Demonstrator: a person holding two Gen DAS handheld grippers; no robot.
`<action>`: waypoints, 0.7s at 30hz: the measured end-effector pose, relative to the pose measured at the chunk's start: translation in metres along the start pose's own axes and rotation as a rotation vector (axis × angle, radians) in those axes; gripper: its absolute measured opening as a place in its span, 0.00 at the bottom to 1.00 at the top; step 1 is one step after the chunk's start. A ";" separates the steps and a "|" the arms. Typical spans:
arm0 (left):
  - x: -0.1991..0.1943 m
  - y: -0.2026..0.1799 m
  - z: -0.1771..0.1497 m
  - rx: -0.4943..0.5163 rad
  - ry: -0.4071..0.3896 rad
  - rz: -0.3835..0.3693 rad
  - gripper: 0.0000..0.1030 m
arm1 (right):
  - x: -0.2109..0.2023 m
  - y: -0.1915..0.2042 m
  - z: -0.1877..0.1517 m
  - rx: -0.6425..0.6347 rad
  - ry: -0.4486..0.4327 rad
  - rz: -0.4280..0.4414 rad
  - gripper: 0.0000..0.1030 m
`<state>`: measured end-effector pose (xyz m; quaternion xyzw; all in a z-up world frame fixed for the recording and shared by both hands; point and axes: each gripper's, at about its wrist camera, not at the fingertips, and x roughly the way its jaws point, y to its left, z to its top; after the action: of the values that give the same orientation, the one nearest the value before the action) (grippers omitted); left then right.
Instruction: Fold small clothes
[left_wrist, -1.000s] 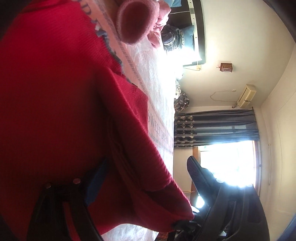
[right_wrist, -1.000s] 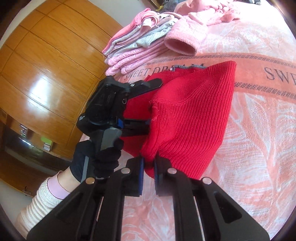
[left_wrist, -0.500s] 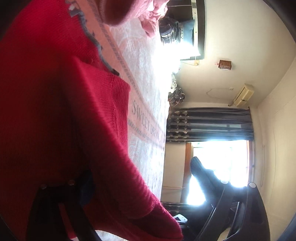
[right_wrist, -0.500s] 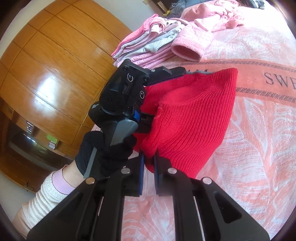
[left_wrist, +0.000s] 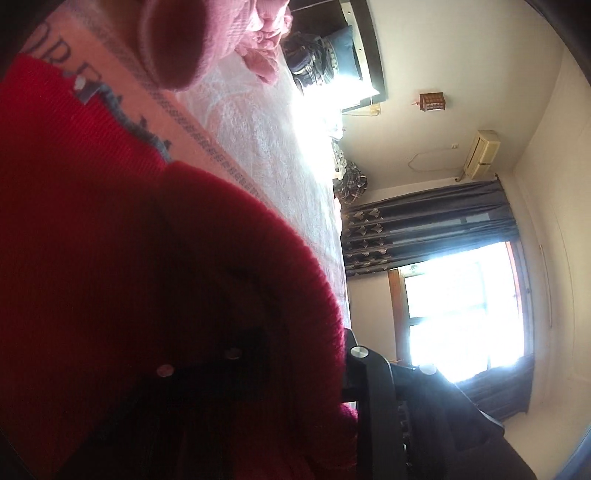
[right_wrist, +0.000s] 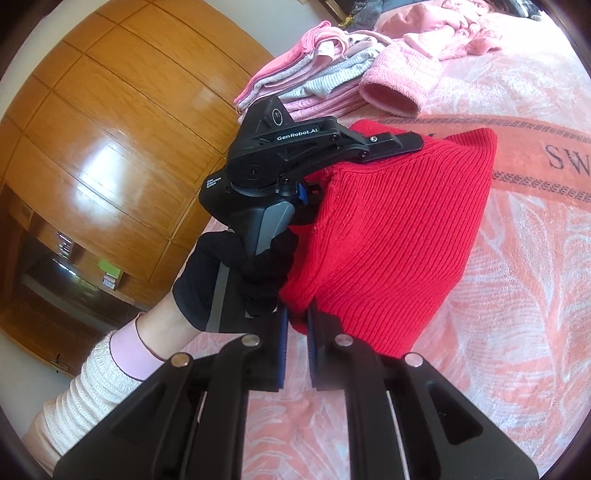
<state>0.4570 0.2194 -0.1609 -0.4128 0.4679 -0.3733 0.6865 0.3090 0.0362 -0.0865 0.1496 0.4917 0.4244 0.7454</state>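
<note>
The sweater (right_wrist: 399, 236) is bright red with fine ribbing. The bedspread (right_wrist: 517, 332) under it is salmon pink with a white leaf pattern and an orange lettered band at 3 o'clock. At 12 o'clock a stack of clothes (right_wrist: 325, 85) — pink, grey-striped. The wardrobe (right_wrist: 110, 129) is glossy amber wood; the glove (right_wrist: 236, 280) is black.

One red sweater (right_wrist: 399, 236); two grippers, left (right_wrist: 402, 142) and right (right_wrist: 295, 325); one folded stack (right_wrist: 314, 85) at 12 o'clock.
</note>
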 end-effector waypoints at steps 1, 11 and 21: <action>-0.005 -0.003 -0.001 0.024 -0.005 0.002 0.19 | 0.005 0.003 0.000 -0.007 0.007 0.001 0.07; -0.099 -0.019 0.005 0.181 -0.092 0.031 0.19 | 0.061 0.053 0.013 -0.053 0.039 0.078 0.07; -0.189 0.032 0.008 0.168 -0.168 0.164 0.19 | 0.158 0.101 0.027 -0.093 0.110 0.082 0.07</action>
<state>0.4149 0.4032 -0.1257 -0.3440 0.4078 -0.3179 0.7837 0.3075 0.2251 -0.1050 0.1110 0.5053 0.4845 0.7054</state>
